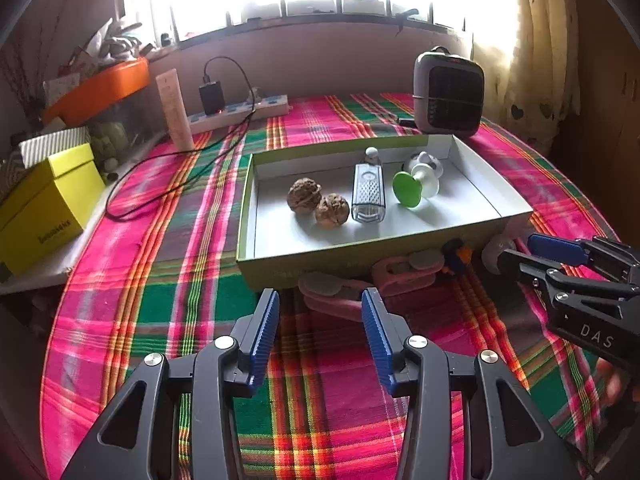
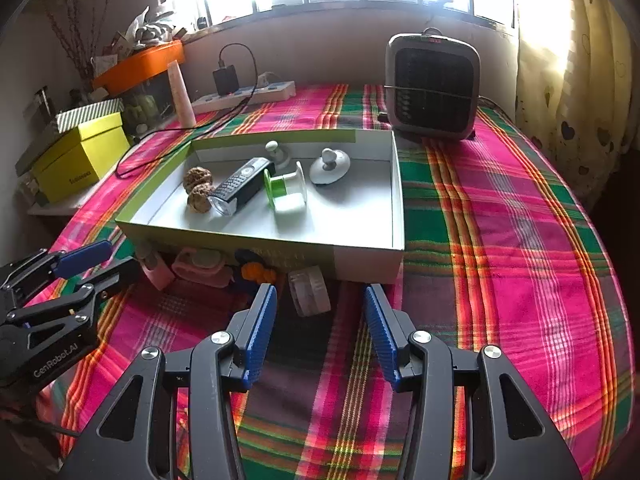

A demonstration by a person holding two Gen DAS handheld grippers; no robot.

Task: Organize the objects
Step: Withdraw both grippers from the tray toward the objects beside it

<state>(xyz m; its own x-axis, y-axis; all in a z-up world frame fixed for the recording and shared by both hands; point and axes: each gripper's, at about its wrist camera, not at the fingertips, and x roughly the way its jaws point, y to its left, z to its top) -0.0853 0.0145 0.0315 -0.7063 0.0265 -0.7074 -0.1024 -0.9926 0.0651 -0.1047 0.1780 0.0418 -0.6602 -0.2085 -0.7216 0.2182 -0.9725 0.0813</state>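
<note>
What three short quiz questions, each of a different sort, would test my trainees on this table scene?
1. True or false: both walnuts lie inside the box.
2. Which lies nearest ahead of the right tongs? A: heater B: white round container C: yellow box
3. Fill in: the pink clips lie on the ____, against the box's near wall.

Key: 1 true; 2 B; 3 tablecloth.
</note>
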